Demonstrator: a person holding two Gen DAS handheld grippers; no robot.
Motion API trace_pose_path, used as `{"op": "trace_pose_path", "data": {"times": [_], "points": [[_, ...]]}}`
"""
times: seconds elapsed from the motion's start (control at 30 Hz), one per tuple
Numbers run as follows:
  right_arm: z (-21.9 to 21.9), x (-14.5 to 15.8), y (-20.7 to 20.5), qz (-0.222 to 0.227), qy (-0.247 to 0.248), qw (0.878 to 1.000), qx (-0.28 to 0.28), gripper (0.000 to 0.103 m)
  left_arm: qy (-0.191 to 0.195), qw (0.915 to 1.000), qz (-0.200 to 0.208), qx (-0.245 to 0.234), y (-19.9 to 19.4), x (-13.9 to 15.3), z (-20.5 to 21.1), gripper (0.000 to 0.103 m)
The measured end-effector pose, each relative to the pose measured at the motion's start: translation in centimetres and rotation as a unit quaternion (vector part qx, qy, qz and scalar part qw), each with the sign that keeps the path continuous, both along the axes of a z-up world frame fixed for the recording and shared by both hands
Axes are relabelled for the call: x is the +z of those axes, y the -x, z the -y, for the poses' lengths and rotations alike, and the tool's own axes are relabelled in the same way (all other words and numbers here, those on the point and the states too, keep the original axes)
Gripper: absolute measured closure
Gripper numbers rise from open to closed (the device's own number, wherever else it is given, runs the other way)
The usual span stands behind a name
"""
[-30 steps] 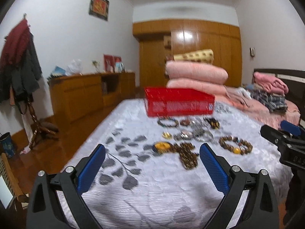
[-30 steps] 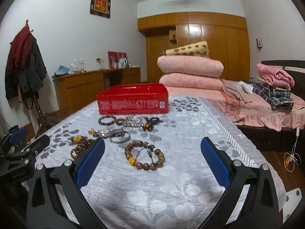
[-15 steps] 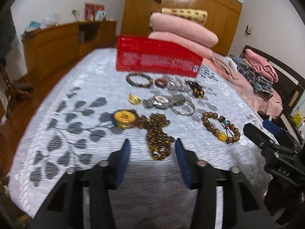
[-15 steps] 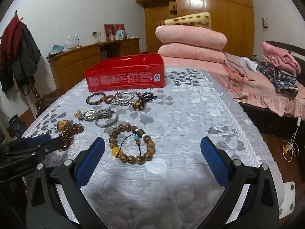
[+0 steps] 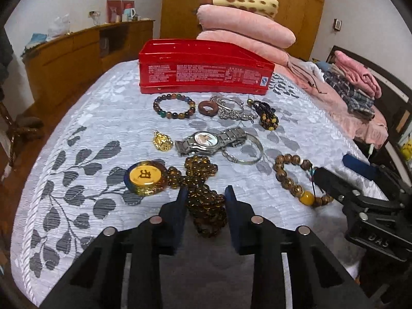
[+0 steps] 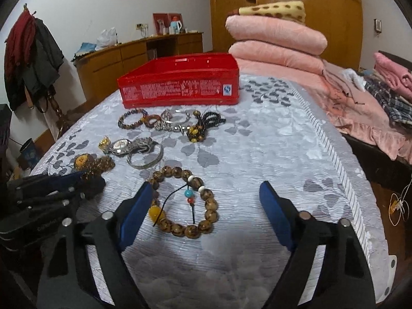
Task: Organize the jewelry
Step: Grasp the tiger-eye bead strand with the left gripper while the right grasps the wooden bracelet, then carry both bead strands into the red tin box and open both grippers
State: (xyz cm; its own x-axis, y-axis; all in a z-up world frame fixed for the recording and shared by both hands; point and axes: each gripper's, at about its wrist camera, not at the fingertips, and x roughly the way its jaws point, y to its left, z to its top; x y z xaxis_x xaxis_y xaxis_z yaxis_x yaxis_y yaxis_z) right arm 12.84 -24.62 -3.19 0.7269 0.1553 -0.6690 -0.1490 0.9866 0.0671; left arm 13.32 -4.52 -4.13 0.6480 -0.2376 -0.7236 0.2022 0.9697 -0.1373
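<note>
Tin box (image 5: 203, 70) sits on the bed (image 5: 103, 118), far side. Just before it a row: beaded bracelet (image 5: 173, 106) left, ring (image 5: 207, 108), chain pile (image 5: 233, 108), tasselled charm (image 5: 267, 118) right. Nearer row: pendant (image 5: 162, 141) left, watch (image 5: 209, 141), bangle (image 5: 244, 152) right, touching the watch. Nearest: round medallion (image 5: 145, 177) left, bead necklace (image 5: 203, 195) middle, wooden bead bracelet (image 6: 185, 203) right. Folded quilts (image 5: 244, 29) stacked behind the box.

Bare bedspread (image 6: 270, 154) lies clear right of the jewelry, while the red tin (image 6: 180, 87) blocks the far side.
</note>
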Motion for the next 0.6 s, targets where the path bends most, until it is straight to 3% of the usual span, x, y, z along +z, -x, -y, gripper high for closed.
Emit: {"op": "trace_pose_path", "data": {"times": [0.13,0.3,0.37,0.43,0.47,0.6], "points": [[0.0,-1.0,-1.2,-0.04,0.004,0.999,-0.001,0.041,0.011,0.9999,-0.003,0.001,-0.5,0.0,-0.3,0.077],[-0.7,-1.3,-1.7,-0.052,0.029,0.998,-0.003,0.051,0.025,0.9997,-0.003,-0.002,-0.6,-0.1,-0.8,0.078],[-0.8,-1.3,-1.7,-0.05,0.033,0.998,-0.001,0.062,0.04,0.9992,-0.005,-0.002,-0.6,-0.1,-1.2,0.079],[-0.8,-1.2,-1.7,-0.051,0.032,0.998,0.003,0.084,0.055,0.9985,-0.007,-0.003,-0.7,-0.1,-1.6,0.079],[-0.8,-1.2,-1.8,-0.052,0.035,0.998,0.0,0.088,0.057,0.9984,-0.007,-0.003,-0.6,-0.1,-1.7,0.08],[-0.4,-0.9,-1.6,-0.058,0.018,0.998,0.001,0.091,0.065,0.9979,-0.006,0.001,-0.2,0.0,-2.2,0.082]]}}
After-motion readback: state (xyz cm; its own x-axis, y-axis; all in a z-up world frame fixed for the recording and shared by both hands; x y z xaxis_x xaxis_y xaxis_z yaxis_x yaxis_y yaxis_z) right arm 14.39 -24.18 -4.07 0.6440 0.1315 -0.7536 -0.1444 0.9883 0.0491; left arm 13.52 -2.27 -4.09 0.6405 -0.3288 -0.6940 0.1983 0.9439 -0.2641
